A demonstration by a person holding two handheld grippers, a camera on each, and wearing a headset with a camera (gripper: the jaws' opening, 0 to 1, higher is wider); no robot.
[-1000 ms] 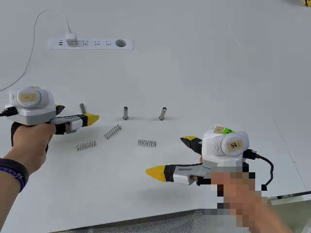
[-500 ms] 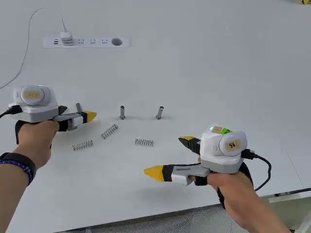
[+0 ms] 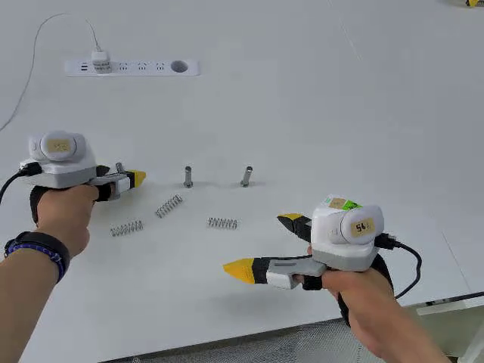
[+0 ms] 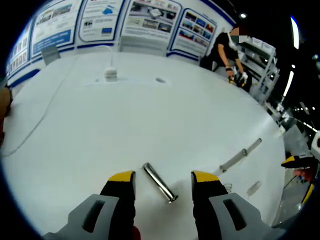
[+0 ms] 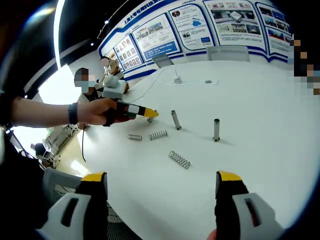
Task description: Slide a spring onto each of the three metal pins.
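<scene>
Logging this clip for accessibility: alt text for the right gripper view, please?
The open right claw faces three springs lying loose on a white table, none on the two upright pins; beyond, a hand holds the left claw at a third pin.

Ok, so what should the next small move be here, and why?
Probably ease the right gripper forward and down, then close it on the nearest spring. No pin wears a spring yet; all three lie loose on the table. The right jaws stand open and empty, with that spring just ahead of them. The left gripper, jaws open, flanks the leftmost pin.
</scene>
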